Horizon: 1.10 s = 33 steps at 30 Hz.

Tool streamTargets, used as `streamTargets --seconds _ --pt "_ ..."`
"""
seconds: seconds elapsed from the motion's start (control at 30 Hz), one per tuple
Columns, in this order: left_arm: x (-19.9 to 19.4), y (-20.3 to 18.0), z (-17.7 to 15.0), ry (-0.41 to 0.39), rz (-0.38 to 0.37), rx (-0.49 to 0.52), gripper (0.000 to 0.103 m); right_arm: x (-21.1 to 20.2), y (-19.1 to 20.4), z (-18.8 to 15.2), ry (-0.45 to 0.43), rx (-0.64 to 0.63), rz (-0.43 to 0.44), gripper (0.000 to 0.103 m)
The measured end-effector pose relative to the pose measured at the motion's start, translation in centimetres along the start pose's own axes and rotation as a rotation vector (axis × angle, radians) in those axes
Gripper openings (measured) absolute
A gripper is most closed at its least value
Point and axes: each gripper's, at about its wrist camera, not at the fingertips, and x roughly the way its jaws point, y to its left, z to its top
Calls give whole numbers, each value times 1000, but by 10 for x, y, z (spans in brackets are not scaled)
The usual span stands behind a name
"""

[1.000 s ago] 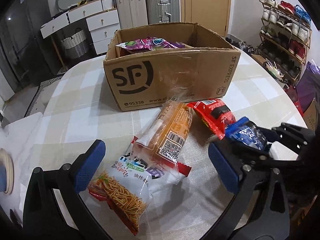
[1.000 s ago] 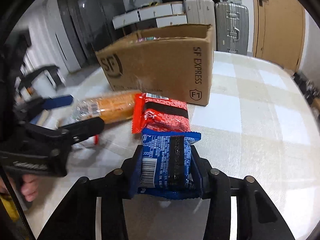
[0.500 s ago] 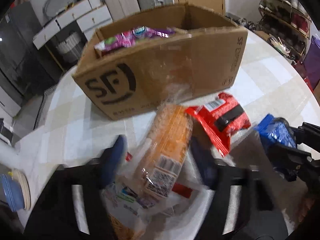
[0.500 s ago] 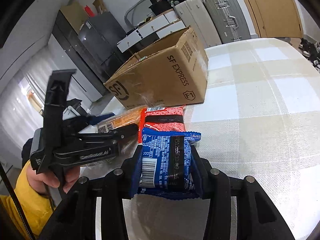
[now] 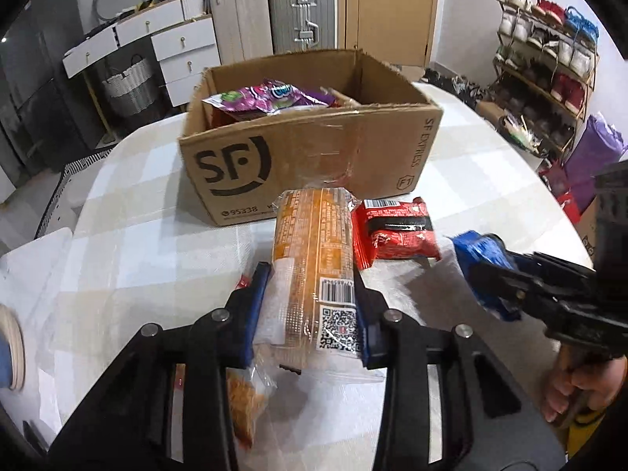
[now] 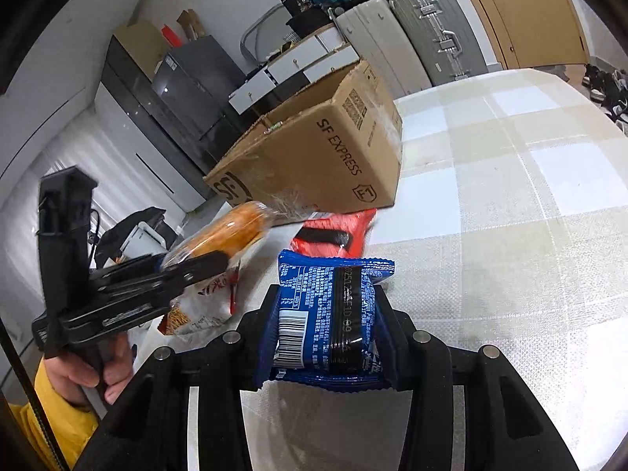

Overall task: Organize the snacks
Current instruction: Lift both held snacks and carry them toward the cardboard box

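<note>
My left gripper (image 5: 310,274) is closing, and its blue pads press both sides of a long orange snack packet (image 5: 314,235), which it holds off the table in front of the cardboard box (image 5: 314,157). My right gripper (image 6: 327,294) is shut on a blue biscuit packet (image 6: 329,314) and hovers to the right of the left one. A red packet (image 5: 392,231) lies on the table between them, near the box. Under the left gripper lies a noodle snack bag (image 5: 243,400). A purple packet (image 5: 267,98) rests inside the box.
The round table (image 5: 137,243) has a checked cloth. A plate (image 5: 11,349) sits at its left edge. Behind the table stand white drawers (image 5: 180,51) and suitcases (image 5: 302,11). A shoe rack (image 5: 549,70) is on the right.
The left gripper went from wide open above the snacks to closed around the orange packet, which now points at the box. The right gripper kept the blue packet and rolled.
</note>
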Motion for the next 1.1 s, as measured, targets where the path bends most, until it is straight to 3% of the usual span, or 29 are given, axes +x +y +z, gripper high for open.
streamTargets --seconds 0.27,0.5,0.73,0.97,1.1 --pt "-74 1 -24 -86 -58 -48 33 -29 29 4 -76 -65 -16 44" --pt "-152 -9 -39 -199 -158 -61 33 -100 95 19 -198 -163 7 44" --pt "-236 -1 -60 -311 -164 -113 34 -151 154 23 -228 -226 41 44" --pt "-293 6 -92 -357 -184 -141 34 -183 199 -1 -272 -274 63 44" --pt "-308 4 -108 -336 -265 -153 34 -190 214 -28 -290 -306 90 44"
